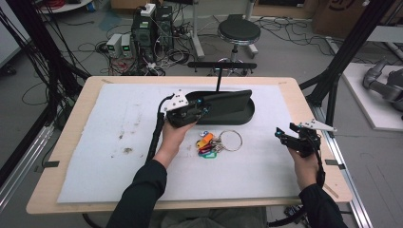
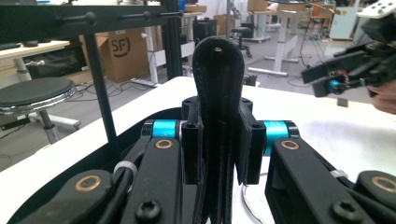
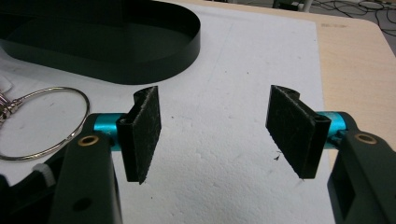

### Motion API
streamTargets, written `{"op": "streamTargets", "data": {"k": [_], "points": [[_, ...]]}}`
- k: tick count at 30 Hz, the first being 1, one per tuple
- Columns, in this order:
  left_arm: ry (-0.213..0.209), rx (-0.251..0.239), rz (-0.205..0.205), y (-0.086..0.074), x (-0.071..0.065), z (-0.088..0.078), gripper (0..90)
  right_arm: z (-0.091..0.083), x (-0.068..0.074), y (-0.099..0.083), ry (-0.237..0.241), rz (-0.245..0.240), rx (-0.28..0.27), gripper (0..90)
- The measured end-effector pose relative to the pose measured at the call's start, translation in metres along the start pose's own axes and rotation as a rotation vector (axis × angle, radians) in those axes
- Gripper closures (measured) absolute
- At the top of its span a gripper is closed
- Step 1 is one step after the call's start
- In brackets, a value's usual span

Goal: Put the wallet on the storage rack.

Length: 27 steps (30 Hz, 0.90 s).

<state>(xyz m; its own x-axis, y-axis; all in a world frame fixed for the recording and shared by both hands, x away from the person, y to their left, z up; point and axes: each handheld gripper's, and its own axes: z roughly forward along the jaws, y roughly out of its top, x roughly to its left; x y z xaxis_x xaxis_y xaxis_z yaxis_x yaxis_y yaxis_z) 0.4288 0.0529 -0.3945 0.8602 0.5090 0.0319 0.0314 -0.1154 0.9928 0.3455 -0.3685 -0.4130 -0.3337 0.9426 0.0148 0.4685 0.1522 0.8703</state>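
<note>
The left hand-held gripper (image 1: 202, 110) sits at the near left end of a black oval tray (image 1: 244, 114) on the desk (image 1: 71, 123), its jaws clamped flat on a black strap-like piece (image 2: 218, 93) that stands upright between them in the left gripper view. What this piece is cannot be told for sure; in the high view a long dark flap (image 1: 227, 99) runs from that gripper across the tray, and it may be the same thing. A thin black post (image 1: 219, 78) with a crossbar rises from the tray's far side, beyond the gripper.

The right hand-held gripper (image 1: 284, 137) is held over the white foam mat (image 1: 119, 142) well to the right of the tray, its jaws spread wide with nothing between them; its pads (image 3: 142, 133) hang above bare mat.

Between the two grippers, just ahead of the left hand (image 1: 173, 135) and on the near side of the tray, lies a bunch of coloured key tags (image 1: 207, 144) on a large metal ring (image 1: 231, 140). In the right gripper view the ring lies just to the left of that gripper's left jaw, with the tray's end farther off.
</note>
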Motion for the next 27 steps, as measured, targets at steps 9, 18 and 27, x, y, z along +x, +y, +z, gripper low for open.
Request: {"op": "streamTargets", "data": {"k": [9,18,27], "points": [[0.025,0.017,-0.02,-0.008,0.01,0.017,75.1,0.001,0.001,0.0,-0.001,-0.005,0.001,36.2],[0.038,0.03,-0.027,-0.012,0.015,0.038,75.1,0.001,0.001,0.0,0.004,-0.007,0.004,36.3],[0.064,0.059,-0.06,-0.026,0.025,0.045,75.1,0.001,-0.002,-0.002,0.003,-0.001,0.001,36.4]]}}
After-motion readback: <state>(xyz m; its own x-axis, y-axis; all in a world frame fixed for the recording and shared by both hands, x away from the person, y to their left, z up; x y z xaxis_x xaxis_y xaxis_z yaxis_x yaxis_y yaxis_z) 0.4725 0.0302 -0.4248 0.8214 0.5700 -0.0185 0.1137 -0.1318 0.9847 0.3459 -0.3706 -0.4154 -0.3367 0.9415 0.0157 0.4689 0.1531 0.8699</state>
